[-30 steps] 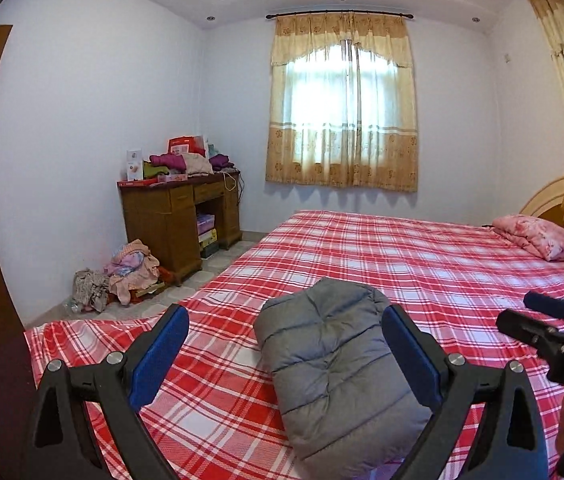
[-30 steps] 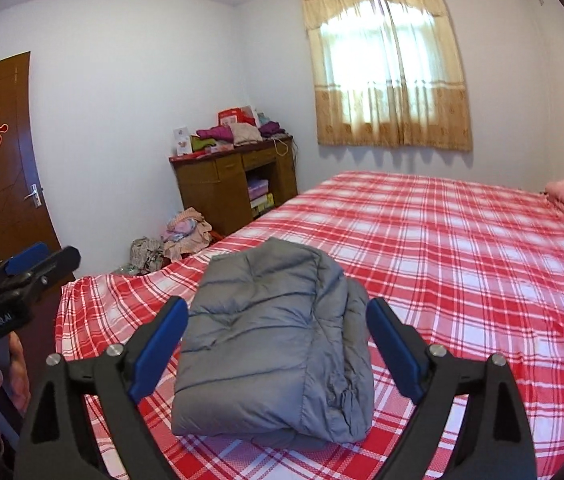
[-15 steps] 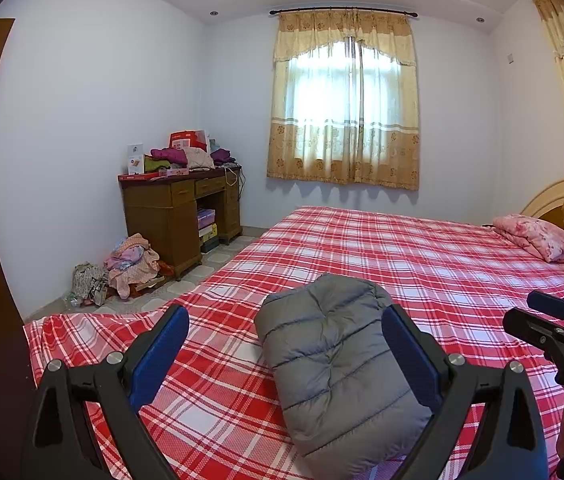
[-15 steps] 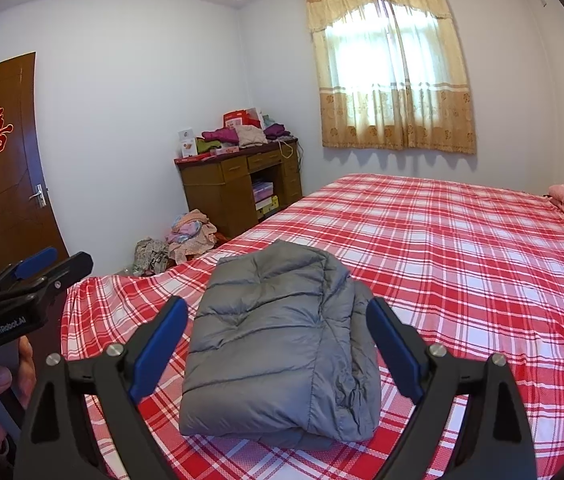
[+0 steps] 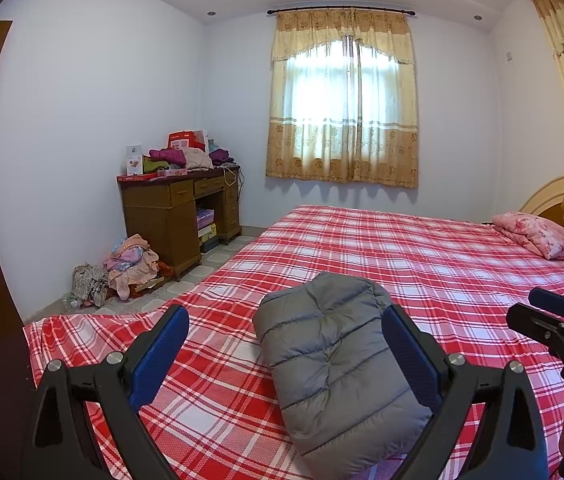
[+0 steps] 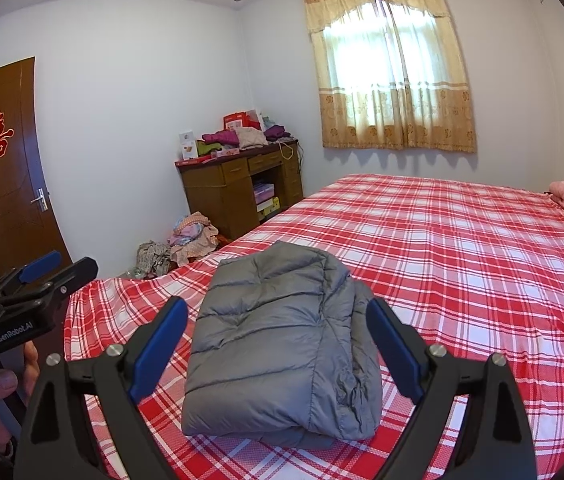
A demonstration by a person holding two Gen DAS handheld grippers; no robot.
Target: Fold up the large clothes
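Both tongs, left (image 5: 283, 354) & right (image 6: 276, 346), hang spread wide, gripping nothing, over the bed's (image 6: 461, 264) near end w/ the folded grey jacket (image 6: 278, 344) dead ahead, long axis running away toward the window, right one looks closer.

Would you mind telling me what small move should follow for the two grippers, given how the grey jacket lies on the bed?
Probably draw both back and stop. The grey puffer jacket already lies as a compact folded bundle on the plaid bed, and the left gripper and right gripper are both open, holding nothing, apart from the fabric.
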